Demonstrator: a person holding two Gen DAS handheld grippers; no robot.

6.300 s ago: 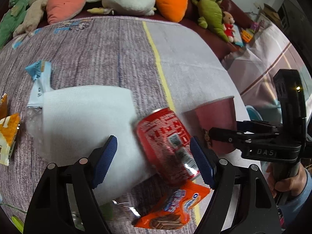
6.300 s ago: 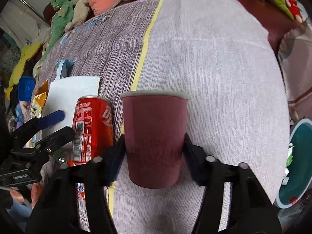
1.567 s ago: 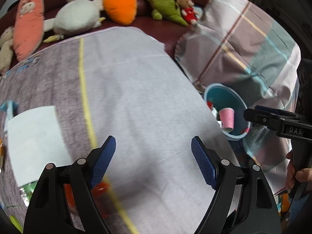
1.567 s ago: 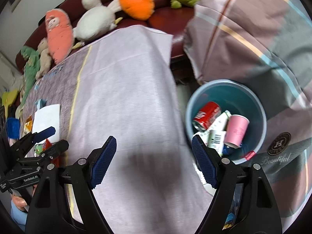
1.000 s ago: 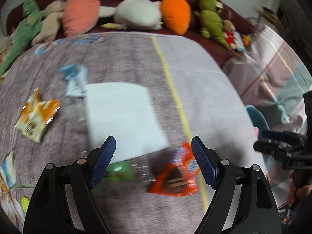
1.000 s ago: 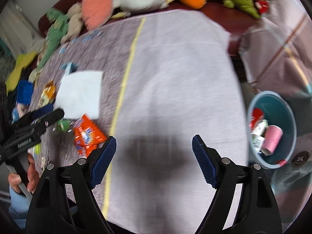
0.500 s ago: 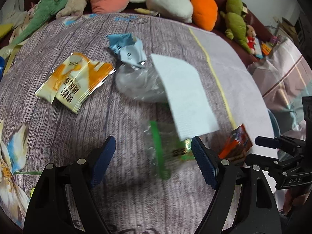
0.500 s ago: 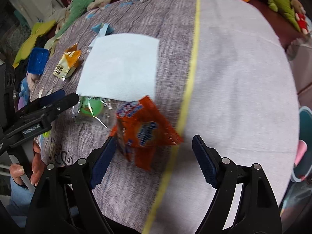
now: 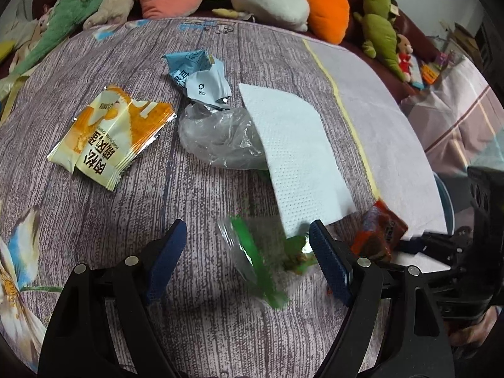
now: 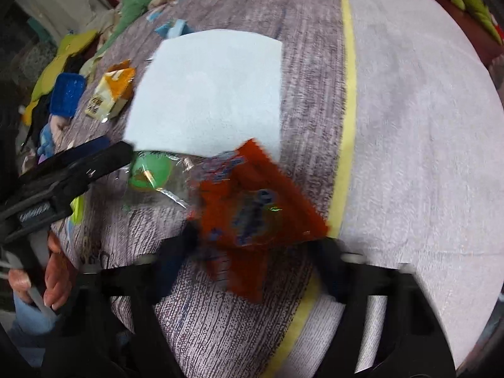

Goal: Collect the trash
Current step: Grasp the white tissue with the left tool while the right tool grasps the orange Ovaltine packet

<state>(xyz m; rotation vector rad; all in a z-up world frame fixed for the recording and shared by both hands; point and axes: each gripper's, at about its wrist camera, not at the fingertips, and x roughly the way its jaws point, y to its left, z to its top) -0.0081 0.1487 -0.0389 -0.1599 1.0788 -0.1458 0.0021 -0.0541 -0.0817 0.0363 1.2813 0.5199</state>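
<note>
You have six pieces of trash on the table (image 9: pixel 94 226): one white napkin (image 9: pixel 296 154), one orange snack wrapper (image 10: pixel 252 208), one clear wrapper with green print (image 9: pixel 252 264), one crumpled clear plastic bag (image 9: pixel 220 138), one crumpled blue packet (image 9: pixel 198 75), and what looks like two yellow-and-orange sachets (image 9: pixel 110 135) lying side by side. Along the far edge you can count about seven stuffed toys (image 9: pixel 271 3), with some cut off at the frame's edge. You hold two grippers, each with two fingers (image 9: pixel 167 255).
</note>
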